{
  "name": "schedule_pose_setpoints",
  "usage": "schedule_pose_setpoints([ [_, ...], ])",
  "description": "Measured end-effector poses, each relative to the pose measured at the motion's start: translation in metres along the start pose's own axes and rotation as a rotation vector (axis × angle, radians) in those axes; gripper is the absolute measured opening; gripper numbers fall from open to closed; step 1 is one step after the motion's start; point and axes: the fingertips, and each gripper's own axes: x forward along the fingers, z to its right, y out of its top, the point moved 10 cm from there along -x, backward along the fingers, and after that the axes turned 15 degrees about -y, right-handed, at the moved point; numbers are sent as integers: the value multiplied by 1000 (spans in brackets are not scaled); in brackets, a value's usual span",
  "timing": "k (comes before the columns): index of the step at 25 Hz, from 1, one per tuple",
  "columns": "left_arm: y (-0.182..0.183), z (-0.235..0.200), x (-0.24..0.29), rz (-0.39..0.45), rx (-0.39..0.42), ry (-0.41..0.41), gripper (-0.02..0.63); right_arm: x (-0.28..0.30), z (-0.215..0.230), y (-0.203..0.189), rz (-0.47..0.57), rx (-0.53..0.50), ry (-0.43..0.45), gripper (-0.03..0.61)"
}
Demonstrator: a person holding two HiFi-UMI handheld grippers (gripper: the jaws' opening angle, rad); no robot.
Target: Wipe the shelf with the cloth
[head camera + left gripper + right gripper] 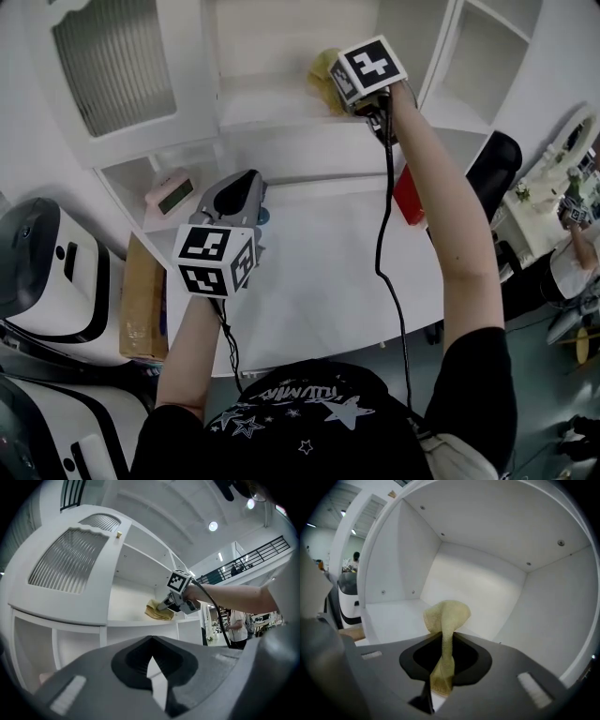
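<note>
- Nearest: left gripper (246, 185) held low over the white table (319, 281), in front of the cabinet and well apart from the work. Its own view shows the jaws closed together with nothing between them; it idles, pointed up at the cabinet.
- Further out: the right arm is stretched up and forward. Right gripper (339, 86) is inside the open middle compartment. Its own view shows the jaws clamped on the cloth (446, 616); a twisted neck of fabric runs down between them and a bunched head stands just past the tips.
- Cloth: pale yellow, terry-like nap, soft and crumpled, bundled rather than spread flat. The left gripper view shows its lump lying on the shelf (140, 622) board, towards the compartment's right side and near the front edge.
- Farthest: shelf floor, side walls and back wall all plain white. No dust, stain or wipe track visible anywhere.
- Progress, as a judgement: cloth is in hand and down on the board, so wiping looks begun or about to begin. How much is already cleaned cannot be told from the surface. The left half and the back strip of the board lie away from the cloth and likely remain. A bunched cloth covers little per pass; pressing it flatter would sweep more.
</note>
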Motion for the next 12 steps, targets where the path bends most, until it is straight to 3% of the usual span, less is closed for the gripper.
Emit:
schedule_pose_setpoints([
  [8,-2,-2,-21,-10,0,2,0,-39,-69,31,120,62,249,77],
  [12,-8,-5,-36,-27,-9,1,0,-44,-108,38,131,33,286,77],
])
